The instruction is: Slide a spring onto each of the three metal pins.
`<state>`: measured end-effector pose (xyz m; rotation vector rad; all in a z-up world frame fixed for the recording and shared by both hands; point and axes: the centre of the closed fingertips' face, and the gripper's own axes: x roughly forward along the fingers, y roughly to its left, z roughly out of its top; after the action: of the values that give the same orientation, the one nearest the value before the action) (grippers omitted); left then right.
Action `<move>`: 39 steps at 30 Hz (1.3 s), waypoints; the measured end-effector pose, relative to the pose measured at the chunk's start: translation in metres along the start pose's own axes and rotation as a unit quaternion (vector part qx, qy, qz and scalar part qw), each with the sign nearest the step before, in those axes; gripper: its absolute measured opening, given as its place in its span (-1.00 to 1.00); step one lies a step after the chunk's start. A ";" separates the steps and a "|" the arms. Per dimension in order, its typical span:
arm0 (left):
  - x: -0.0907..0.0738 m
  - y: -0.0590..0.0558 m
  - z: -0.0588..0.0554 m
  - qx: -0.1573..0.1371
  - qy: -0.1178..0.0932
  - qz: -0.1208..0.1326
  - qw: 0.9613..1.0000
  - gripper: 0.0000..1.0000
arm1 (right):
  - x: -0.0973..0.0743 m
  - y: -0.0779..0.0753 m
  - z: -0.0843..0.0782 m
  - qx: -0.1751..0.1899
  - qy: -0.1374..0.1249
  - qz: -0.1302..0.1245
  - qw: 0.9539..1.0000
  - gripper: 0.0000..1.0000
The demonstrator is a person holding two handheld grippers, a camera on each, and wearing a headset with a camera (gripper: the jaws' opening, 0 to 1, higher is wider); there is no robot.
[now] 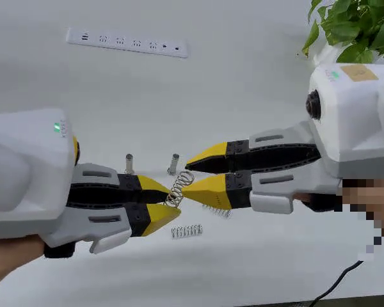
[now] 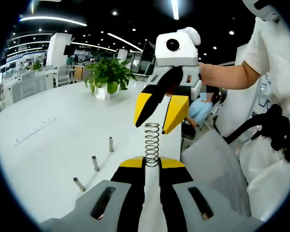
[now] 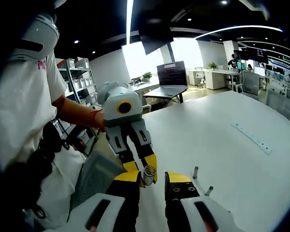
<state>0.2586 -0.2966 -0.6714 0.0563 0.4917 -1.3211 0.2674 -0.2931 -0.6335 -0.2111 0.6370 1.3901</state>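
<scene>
One spring (image 1: 178, 187) sits pinched in my left hand-held gripper (image 1: 173, 203); right hand-held gripper (image 1: 185, 176) spread, I'd take its free end squarely

Yellow-tipped blk jaws; silver spring (image 1: 178, 187); wht table (image 1: 243, 89)

Head view looks down closely; both gripper views face each other, sharing the spring (image 2: 152, 145)

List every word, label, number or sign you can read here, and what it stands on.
No text is legible.
Small grey marking on the white-bodied left gripper: too small to read.
Tan square label on the white-bodied right gripper: blurred.
Pink lettering on the person's white shirt: blurred.
</scene>
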 end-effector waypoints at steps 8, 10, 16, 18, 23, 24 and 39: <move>0.001 -0.005 -0.003 0.011 0.013 -0.010 1.000 -0.87 | -0.002 0.004 -0.005 -0.079 0.102 0.056 0.990 -0.64; 0.002 -0.006 -0.004 0.015 0.017 -0.012 1.000 -0.87 | 0.000 0.008 -0.006 -0.095 0.125 0.073 0.985 -0.64; 0.004 -0.007 -0.004 0.019 0.018 -0.017 1.000 -0.87 | 0.005 0.010 -0.011 -0.133 0.178 0.104 0.969 -0.63; 0.004 -0.007 -0.004 0.020 0.019 -0.017 0.999 -0.87 | 0.007 0.015 -0.014 -0.144 0.195 0.117 0.963 -0.59; 0.005 -0.007 -0.005 0.022 0.020 -0.018 0.999 -0.87 | 0.013 0.016 -0.014 -0.162 0.209 0.126 0.956 -0.63; 0.005 -0.007 -0.005 0.023 0.020 -0.018 0.999 -0.87 | 0.014 0.016 -0.014 -0.163 0.210 0.128 0.955 -0.65; 0.005 -0.007 -0.006 0.024 0.021 -0.020 0.999 -0.87 | 0.019 0.014 -0.022 -0.187 0.232 0.135 0.945 -0.81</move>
<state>0.2507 -0.3015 -0.6770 0.1148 0.5001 -1.3727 0.2484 -0.2856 -0.6584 -0.7986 0.8045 1.7398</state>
